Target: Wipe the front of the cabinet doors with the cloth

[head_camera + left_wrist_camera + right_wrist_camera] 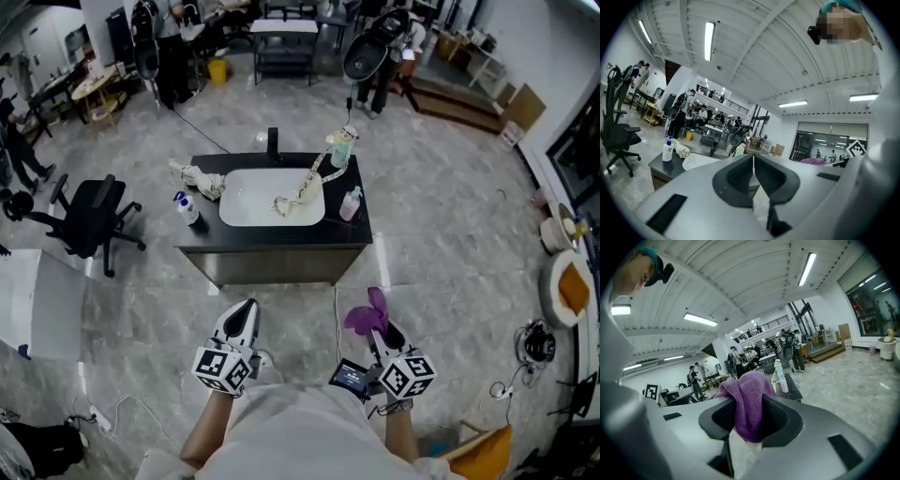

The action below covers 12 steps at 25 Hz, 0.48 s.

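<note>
Right now the purple cloth point(746, 401) is pinched in your right gripper point(749, 420). Its fingers are closed on the fabric with only the cloth's thickness between them. A bunched fold stands up past the tips and a short tail hangs below. Your left gripper point(753, 165) carries nothing, and its fingers are pressed together to a thin seam.

The cloth looks like plush, napped microfibre, so expect it to be light, limp and soft. It should drape and crumple rather than hold a shape. It is not fragile, and the nap should grip the ribbed finger pads well. You have it by a gathered middle, which seems secure. Only the small wad ahead of the tips can meet the door, though. Press with that wad, or the hard finger ends may scrape the panel.

In the head view, both grippers sit low near your body, well apart from the cabinet doors point(281, 266). These look like flat, rigid, smooth grey panels under a black tabletop point(202, 240). A white oval basin point(258, 199) is set into that tabletop. A smooth front should let the cloth glide under light, even pressure.
</note>
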Tool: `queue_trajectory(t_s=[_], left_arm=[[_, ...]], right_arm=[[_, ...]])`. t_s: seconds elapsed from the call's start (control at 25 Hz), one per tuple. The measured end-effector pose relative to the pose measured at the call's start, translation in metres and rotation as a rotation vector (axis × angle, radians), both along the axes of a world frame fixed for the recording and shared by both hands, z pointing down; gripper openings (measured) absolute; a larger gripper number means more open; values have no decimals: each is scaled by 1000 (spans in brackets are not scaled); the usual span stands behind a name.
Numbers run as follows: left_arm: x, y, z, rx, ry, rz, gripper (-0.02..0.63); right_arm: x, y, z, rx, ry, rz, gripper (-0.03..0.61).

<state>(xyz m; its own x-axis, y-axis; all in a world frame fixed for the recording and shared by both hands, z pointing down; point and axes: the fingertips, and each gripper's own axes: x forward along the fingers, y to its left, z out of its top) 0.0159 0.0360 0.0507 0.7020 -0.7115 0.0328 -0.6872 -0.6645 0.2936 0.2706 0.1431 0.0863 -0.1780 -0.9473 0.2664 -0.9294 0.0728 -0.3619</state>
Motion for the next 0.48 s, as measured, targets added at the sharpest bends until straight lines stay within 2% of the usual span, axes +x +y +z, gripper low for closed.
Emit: queue_trajectory(t_s=[0.12, 0.28, 0.48], left_arm=[[-7, -32, 10, -32, 2, 46, 17], [7, -53, 25, -75, 22, 145, 17], [29, -65, 41, -114, 23, 247, 17]], right_arm=[[1, -13, -7, -6, 48, 43, 135], [17, -21, -11, -25, 119, 94, 135], [31, -44, -31, 71, 45, 52, 135]])
